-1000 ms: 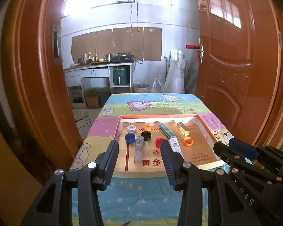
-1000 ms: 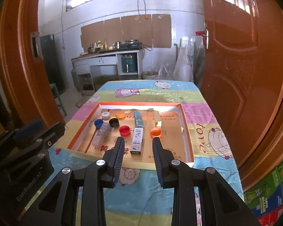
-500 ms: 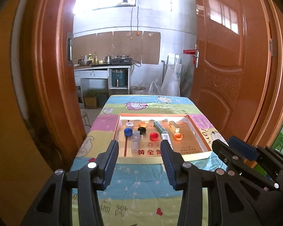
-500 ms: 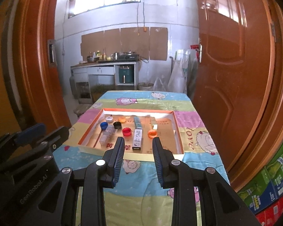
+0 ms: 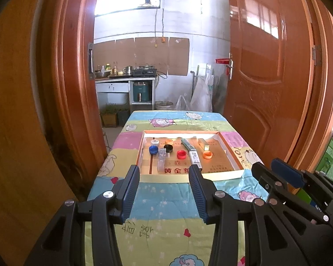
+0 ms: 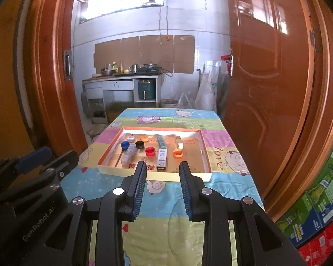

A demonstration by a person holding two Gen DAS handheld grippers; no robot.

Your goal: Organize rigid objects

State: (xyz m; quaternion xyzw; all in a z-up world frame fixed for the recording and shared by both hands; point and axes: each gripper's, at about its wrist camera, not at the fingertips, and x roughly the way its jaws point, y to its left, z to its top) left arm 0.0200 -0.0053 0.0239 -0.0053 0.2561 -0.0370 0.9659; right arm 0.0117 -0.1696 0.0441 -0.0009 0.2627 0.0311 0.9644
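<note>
Both grippers hang over the near end of the desk (image 6: 230,173) with its cartoon-print cloth, and everything to be sorted sits farther up the frame, ahead of the jaws, inside the shallow orange-rimmed cardboard tray (image 6: 205,153). Neither pair of jaws holds or touches anything. The left gripper (image 5: 164,173) stands fairly wide; the right gripper (image 6: 163,169) stands narrower, yet with a clear gap.

In the right wrist view the long white printed box (image 6: 162,158) lies just above the gap between the jaws at centre frame, its long axis running up the picture, nearly in line with them. To my eye the right hand has the straighter reach to it. Beyond it lies a teal box (image 6: 161,140), slightly tilted.

In the left wrist view the clear plastic tube (image 5: 161,160) lies above the gap, lengthwise up the frame, so the left hand looks better placed for that one.

Counted: six small caps, namely one blue cap (image 6: 124,145), one black cap (image 6: 139,144), one red cap (image 6: 150,151), one white cap (image 6: 130,137) and two orange ones (image 6: 178,153), (image 6: 144,137); one tube; two long boxes; one gold-coloured block (image 5: 203,144).
</note>
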